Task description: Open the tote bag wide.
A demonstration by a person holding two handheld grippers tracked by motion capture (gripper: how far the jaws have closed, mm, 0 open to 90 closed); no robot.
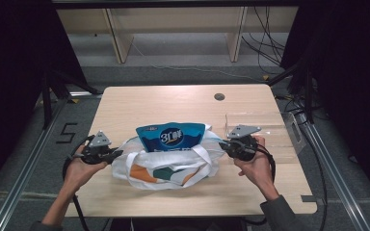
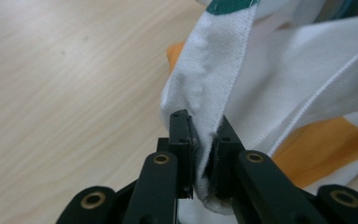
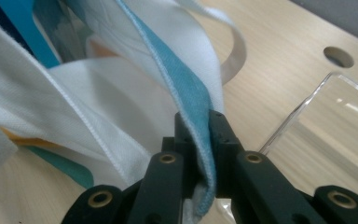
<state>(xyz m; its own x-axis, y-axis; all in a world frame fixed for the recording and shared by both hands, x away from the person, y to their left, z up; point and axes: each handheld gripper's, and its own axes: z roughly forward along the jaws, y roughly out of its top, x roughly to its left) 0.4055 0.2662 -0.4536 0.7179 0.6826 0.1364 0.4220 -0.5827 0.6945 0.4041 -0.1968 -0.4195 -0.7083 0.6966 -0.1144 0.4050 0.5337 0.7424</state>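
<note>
white cloth bag [image 1: 166, 168] is sitting mid-table [image 1: 173, 103], blue pouch [image 1: 171, 136] standing inside. you're clamping the left gripper [image 2: 204, 140] on its left rim and the right gripper [image 3: 200, 135] on the teal-edged right rim, likely stretching the mouth wide around the pouch.

Left tongs [image 1: 117, 153] and right tongs [image 1: 223, 145] clamped, facing inward.

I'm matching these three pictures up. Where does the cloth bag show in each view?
High view: the bag lies at the near middle of the table, a blue pouch standing in it.
Left gripper view: right half, its white edge pinched in the left gripper.
Right gripper view: left and middle, its teal-edged rim pinched in the right gripper.
Shared landmark: the orange patch on the bag.
</note>
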